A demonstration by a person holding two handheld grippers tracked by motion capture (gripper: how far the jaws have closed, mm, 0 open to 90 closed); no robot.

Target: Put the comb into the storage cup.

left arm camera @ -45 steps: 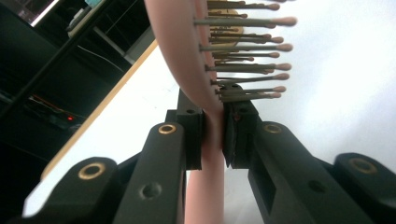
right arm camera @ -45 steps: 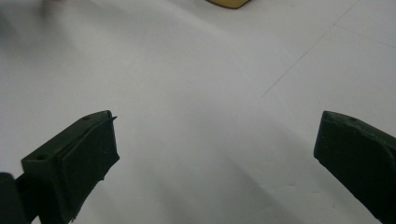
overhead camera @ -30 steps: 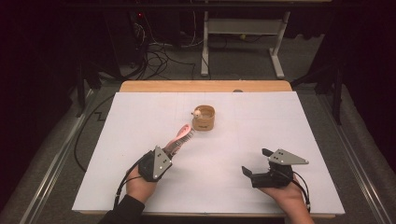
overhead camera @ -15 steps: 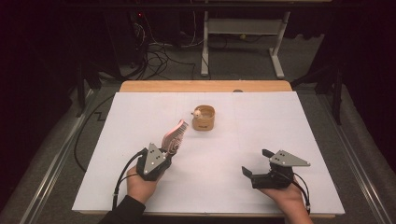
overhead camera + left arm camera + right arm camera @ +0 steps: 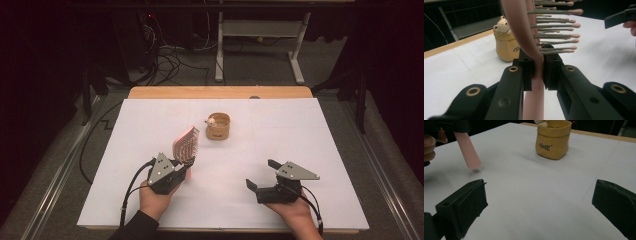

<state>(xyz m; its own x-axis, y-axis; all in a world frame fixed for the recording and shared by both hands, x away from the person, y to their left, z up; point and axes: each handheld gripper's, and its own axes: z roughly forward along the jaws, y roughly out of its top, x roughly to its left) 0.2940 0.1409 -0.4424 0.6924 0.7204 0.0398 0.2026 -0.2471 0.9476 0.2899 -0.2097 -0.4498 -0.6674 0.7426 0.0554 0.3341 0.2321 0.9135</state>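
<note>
While the right tool (image 5: 260,176) gapes empty, the left tool (image 5: 537,68) clamps the pink hairbrush (image 5: 186,144).

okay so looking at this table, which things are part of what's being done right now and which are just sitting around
In use: pink hairbrush, clamped at its handle by the left gripper; tan bear-trimmed cup, nearest it on the table.

Lying about: cables and a metal stand on the floor behind.

A: High view: white table sheet (image 5: 310,130) bright and evenly lit from above, room behind nearly black. Soft, slightly grainy; no glare.

B: Shadows?

A: Faint, short. Right gripper view: small dim shadow under the pink handle (image 5: 467,150) tip; near jaws blurred.

B: Left gripper view?

A: Brush pins (image 5: 556,25) and close jaws soft, 1 tan pot (image 5: 506,42) sharper.
</note>
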